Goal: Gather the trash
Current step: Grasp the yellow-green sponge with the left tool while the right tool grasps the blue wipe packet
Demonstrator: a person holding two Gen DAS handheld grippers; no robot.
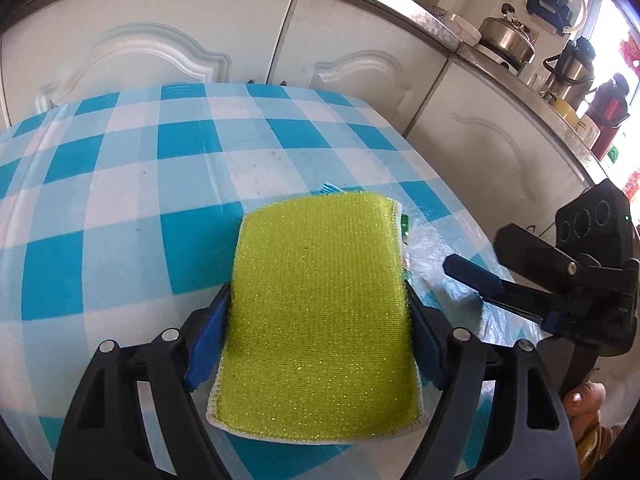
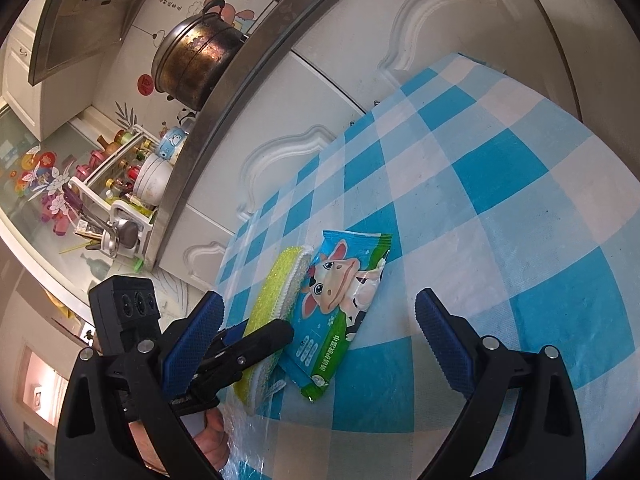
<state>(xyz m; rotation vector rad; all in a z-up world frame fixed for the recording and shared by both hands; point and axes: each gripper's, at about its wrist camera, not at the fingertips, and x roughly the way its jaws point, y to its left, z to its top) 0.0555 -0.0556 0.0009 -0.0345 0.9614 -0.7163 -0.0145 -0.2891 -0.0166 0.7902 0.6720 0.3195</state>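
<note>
At the bottom of the left wrist view, the left gripper [image 1: 318, 322] pinches a yellow-green mesh scouring sponge with white stitched edges [image 1: 320, 312], its blue pads pressed into both long sides. In the right wrist view, the right gripper [image 2: 320, 344] stands wide with nothing between its pads. Just beyond, at the frame's centre, a blue-and-green wet-wipe packet printed with a cartoon cow [image 2: 340, 308] lies beside the sponge on the blue-and-white checked tablecloth [image 2: 500, 208]. White panelled cabinet doors [image 1: 160, 48] fill the upper frame.

Left wrist close above sponge [image 1: 320, 312], right wrist alongside (lower angle), both sharing checked tablecloth [image 2: 500, 208]
</note>
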